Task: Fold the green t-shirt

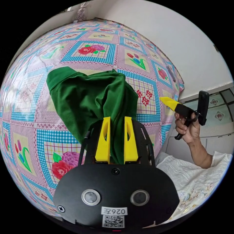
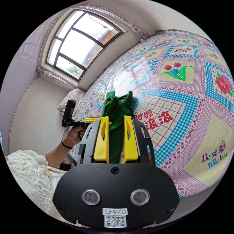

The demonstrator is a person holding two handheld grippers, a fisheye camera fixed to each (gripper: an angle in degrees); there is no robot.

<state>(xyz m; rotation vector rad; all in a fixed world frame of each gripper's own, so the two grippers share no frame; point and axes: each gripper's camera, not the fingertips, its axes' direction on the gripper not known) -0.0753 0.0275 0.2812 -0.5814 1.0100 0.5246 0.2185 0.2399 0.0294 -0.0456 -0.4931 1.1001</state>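
Two grippers are at work over a bed [image 1: 143, 73] covered in a glossy floral patchwork sheet. In the left gripper view, the left gripper [image 1: 116, 124] has its yellow jaws closed narrowly on a bunched ridge of the green t-shirt [image 1: 85, 97], which rises from the jaws and spreads in loose folds over the sheet beyond. In the right gripper view, the right gripper [image 2: 116, 123] likewise pinches a gathered strip of green cloth between both jaws, with more of the shirt standing up just past the tips. Each view also catches the person's other hand [image 1: 189, 128] gripping the opposite tool's handle at the bed's edge, beside a pale embroidered sleeve [image 1: 195, 175].

The shirt looks lifted and crumpled rather than laid flat, so folding seems barely begun. The main risk, as I judge it, is that both holds sit on thick wads instead of clean edges: pulling apart could drag hidden layers, leaving twists. The slick sheet may also let the fabric slide when it is set down.
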